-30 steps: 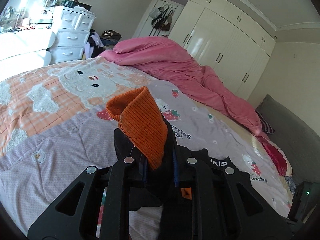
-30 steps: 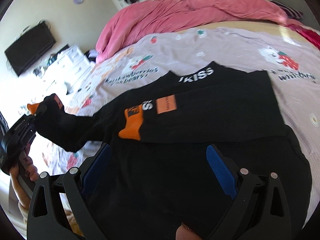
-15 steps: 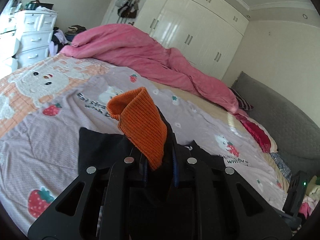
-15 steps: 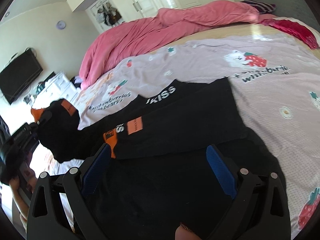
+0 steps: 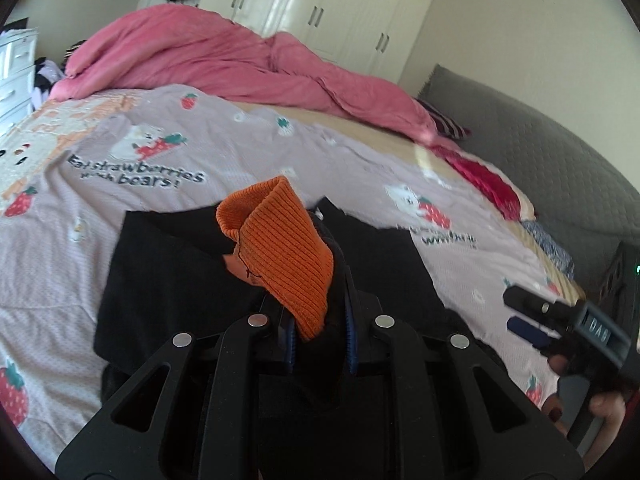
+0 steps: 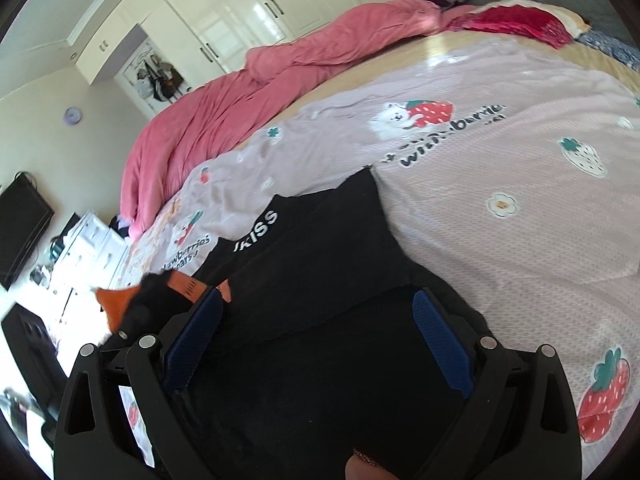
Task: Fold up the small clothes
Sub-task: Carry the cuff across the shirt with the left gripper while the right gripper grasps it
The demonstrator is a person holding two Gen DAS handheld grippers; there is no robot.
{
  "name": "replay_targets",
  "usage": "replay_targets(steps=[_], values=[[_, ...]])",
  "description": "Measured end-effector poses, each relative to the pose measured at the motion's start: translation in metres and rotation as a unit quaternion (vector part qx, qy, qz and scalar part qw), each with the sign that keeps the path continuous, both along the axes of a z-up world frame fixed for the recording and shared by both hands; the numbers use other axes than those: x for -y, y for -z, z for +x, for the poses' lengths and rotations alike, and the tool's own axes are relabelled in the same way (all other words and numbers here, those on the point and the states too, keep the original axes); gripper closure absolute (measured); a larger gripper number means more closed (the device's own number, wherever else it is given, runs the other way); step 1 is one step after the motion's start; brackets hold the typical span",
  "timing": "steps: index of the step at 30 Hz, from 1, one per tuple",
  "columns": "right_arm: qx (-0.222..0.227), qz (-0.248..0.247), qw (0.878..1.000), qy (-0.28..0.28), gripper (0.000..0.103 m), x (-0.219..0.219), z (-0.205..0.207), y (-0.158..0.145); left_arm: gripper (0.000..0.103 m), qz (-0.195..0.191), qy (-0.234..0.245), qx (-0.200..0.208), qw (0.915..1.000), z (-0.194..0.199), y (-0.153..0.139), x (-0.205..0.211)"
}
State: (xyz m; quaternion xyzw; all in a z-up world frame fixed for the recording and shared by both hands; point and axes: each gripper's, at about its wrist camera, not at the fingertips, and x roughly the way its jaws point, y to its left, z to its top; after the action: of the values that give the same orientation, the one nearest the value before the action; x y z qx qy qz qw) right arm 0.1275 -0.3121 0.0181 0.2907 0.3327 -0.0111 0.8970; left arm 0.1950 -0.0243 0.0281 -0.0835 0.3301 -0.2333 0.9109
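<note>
A black garment (image 5: 168, 280) with white lettering lies flat on the lilac strawberry-print bedspread (image 5: 240, 152). My left gripper (image 5: 316, 312) is shut on its sleeve end, and the ribbed orange cuff (image 5: 280, 240) stands up out of the jaws, held above the garment's body. In the right wrist view my right gripper (image 6: 316, 300) is open, its blue pads (image 6: 440, 344) wide apart just over the black garment (image 6: 320, 380); the orange cuff (image 6: 116, 304) shows at the left, blurred. The right gripper (image 5: 520, 312) also appears at the right edge of the left wrist view, with a hand on it.
A rumpled pink duvet (image 5: 240, 60) lies along the far side of the bed. A red cloth (image 5: 484, 180) sits by the grey padded headboard (image 5: 540, 152). White wardrobes (image 5: 320, 8) line the back wall. White drawers (image 6: 88, 240) and a dark screen (image 6: 20, 228) stand to the left.
My left gripper has carried the orange-cuffed sleeve across from the bed's left side to above the garment's body, rolling as it went. The right gripper stayed open and swung over the garment.
</note>
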Motion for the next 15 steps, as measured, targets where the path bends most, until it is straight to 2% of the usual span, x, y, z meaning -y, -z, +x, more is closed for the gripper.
replay_targets(steps=[5, 8, 9, 12, 15], values=[[-0.009, 0.015, 1.0, 0.018, 0.008, 0.01, -0.002, 0.006, 0.086, 0.008, 0.036, -0.006, 0.9993, -0.003, 0.014, 0.01], [-0.014, 0.023, 0.999, 0.023, 0.008, 0.012, -0.002, 0.008, 0.075, 0.02, 0.052, 0.009, 0.9984, -0.012, 0.014, 0.013], [-0.015, 0.025, 0.999, 0.023, 0.008, 0.012, -0.001, 0.009, 0.067, 0.025, 0.053, 0.013, 0.9982, -0.014, 0.014, 0.014], [-0.021, 0.026, 0.999, 0.013, 0.008, 0.007, 0.001, 0.013, 0.062, 0.033, 0.045, 0.023, 0.9982, -0.017, 0.012, 0.013], [-0.039, 0.019, 0.999, -0.018, 0.008, -0.006, 0.007, 0.018, 0.058, 0.042, 0.012, 0.026, 0.9987, -0.013, 0.012, 0.003]])
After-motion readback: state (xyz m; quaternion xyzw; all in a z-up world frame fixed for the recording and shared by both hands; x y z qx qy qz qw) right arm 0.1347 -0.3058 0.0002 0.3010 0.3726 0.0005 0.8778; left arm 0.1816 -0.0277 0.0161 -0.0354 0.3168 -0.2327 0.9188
